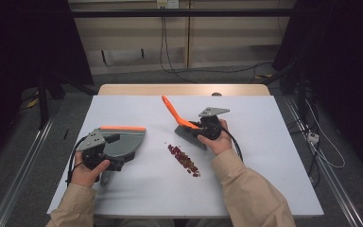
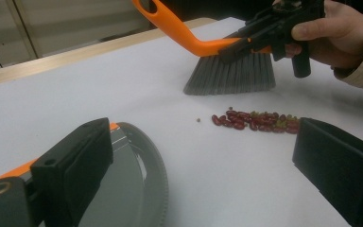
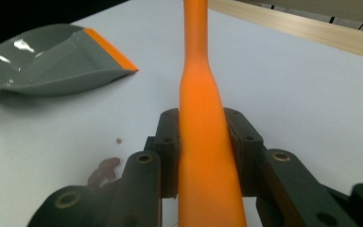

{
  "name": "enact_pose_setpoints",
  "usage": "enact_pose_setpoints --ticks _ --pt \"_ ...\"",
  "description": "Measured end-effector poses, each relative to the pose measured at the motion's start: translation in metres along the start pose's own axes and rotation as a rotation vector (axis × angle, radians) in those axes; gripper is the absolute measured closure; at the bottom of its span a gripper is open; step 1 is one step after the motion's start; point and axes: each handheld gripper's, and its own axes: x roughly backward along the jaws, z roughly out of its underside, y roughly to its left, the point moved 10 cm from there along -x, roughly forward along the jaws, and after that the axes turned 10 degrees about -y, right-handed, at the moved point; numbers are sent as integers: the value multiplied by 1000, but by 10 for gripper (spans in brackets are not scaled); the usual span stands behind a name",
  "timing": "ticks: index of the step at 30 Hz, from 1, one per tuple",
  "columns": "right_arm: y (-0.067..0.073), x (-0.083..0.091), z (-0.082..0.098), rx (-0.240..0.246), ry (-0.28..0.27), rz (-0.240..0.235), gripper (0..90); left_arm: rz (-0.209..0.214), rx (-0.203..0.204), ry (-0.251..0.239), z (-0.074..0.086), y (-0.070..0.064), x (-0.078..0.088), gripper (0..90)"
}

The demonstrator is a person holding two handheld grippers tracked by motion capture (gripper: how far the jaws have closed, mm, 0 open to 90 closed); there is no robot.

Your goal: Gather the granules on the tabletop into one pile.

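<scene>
A brush with a long orange handle [image 1: 172, 111] and grey bristles [image 1: 190, 137] stands tilted on the white table [image 1: 264, 142]. My right gripper [image 1: 194, 126] is shut on that handle [image 3: 203, 142] just above the bristles [image 2: 231, 75]. A short line of red beans [image 1: 184, 160] lies in front of the bristles [image 2: 257, 122], a little apart from them. At the left lies a grey dustpan [image 1: 125, 142] with an orange lip. My left gripper [image 1: 117, 152] sits over its near side, jaws wide apart [image 2: 203, 142], one jaw above the pan [image 2: 127, 189] and bare table between them.
One stray bean [image 2: 198, 120] lies apart from the line, toward the dustpan [image 3: 52, 61]. The table's wooden back edge [image 1: 184, 89] runs behind the brush. Cables trail on the floor beyond the table and at its right side.
</scene>
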Motion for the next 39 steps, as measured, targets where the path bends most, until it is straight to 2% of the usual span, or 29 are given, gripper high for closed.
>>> enact_pose_setpoints --ticks 4,8,15,18,22,31,39 --pt "0 5 3 -4 34 -9 684 0 0 -1 0 -1 -1 58" --pt "-1 11 1 -6 39 -2 699 1 0 0 0 -1 -1 58" --pt "-4 17 4 32 133 9 708 4 -7 1 0 -2 -1 58" --pt "-4 17 4 35 157 2 710 5 -2 0 0 -2 -1 58" --pt "-3 14 2 27 143 -22 711 5 -3 0 0 -2 -1 58" --pt "-4 -7 -15 105 76 -75 711 1 3 0 0 0 -1 58" --pt "4 -32 -16 161 41 -138 711 -6 11 -2 1 2 1 58"
